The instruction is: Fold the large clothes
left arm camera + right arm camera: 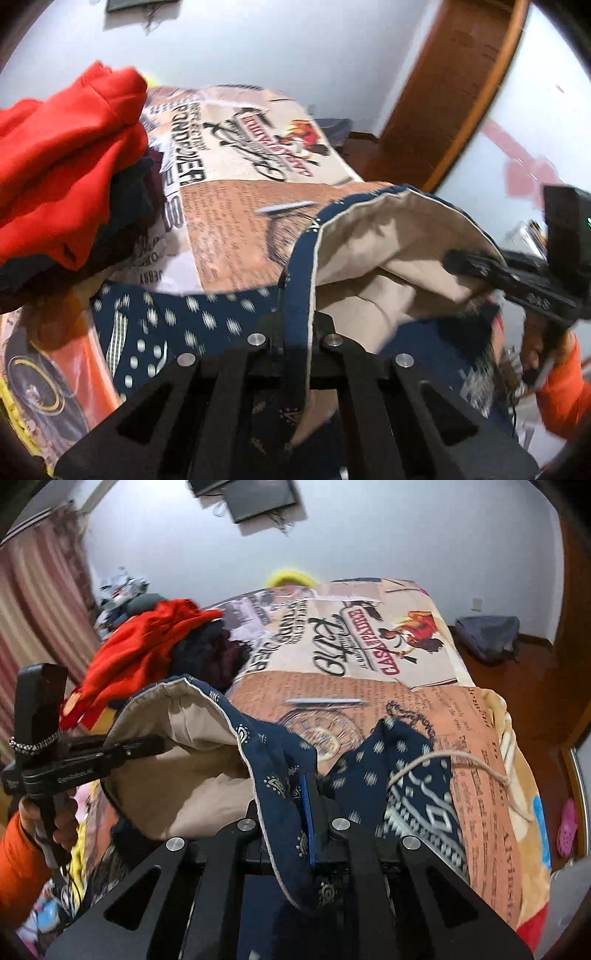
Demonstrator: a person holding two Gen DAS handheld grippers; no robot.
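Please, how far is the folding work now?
Done: nothing looks folded yet. In hand: the left gripper and the right gripper are both shut on the edge of the navy patterned garment, its beige lining showing, lifted over the printed blanket. Left: folding this garment, and the red cloth with dark clothes in a loose pile.

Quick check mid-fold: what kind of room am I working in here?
Most likely a bedroom in a home. The clothes lie on a bed with a printed blanket, a striped curtain hangs at the side, and a pink slipper sits on the wooden floor.
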